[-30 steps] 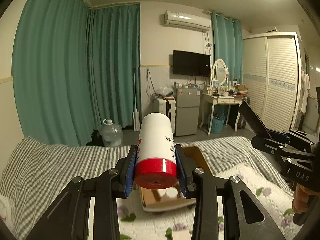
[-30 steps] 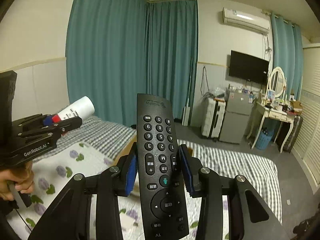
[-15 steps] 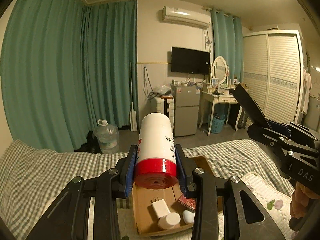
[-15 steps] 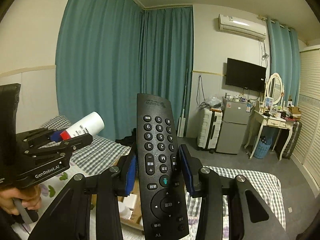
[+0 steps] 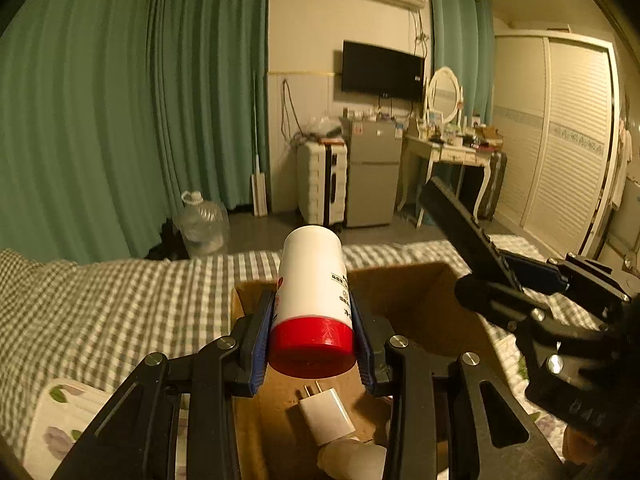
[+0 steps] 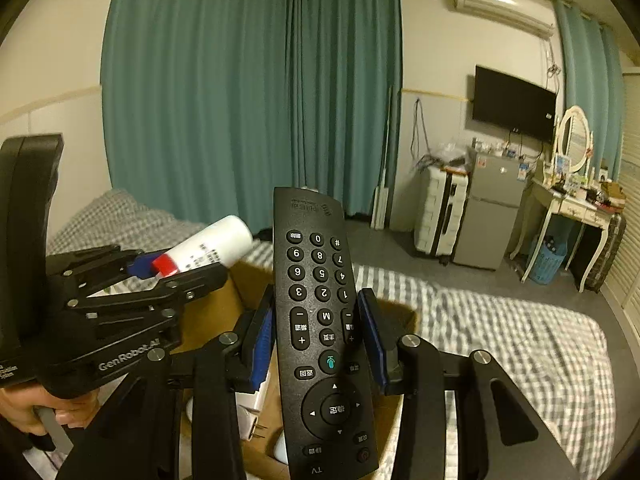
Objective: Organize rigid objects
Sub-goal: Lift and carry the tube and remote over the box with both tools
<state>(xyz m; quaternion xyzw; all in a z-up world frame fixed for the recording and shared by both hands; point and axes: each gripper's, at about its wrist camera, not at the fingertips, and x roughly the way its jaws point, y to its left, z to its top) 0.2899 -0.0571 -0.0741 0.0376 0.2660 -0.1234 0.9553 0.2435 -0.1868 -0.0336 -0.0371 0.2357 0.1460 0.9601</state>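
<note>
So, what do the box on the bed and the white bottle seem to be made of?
The box looks like plain brown cardboard: matte, with thin, slightly bent walls. The white bottle, held in the left gripper, seems to be smooth plastic with a faint sheen; its red cap is probably plastic too.

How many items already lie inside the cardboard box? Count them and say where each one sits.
2 that I can tell: a white plug charger on the brown cardboard box floor, and a pale rounded object just nearer the camera. The gripper may hide more.
</note>
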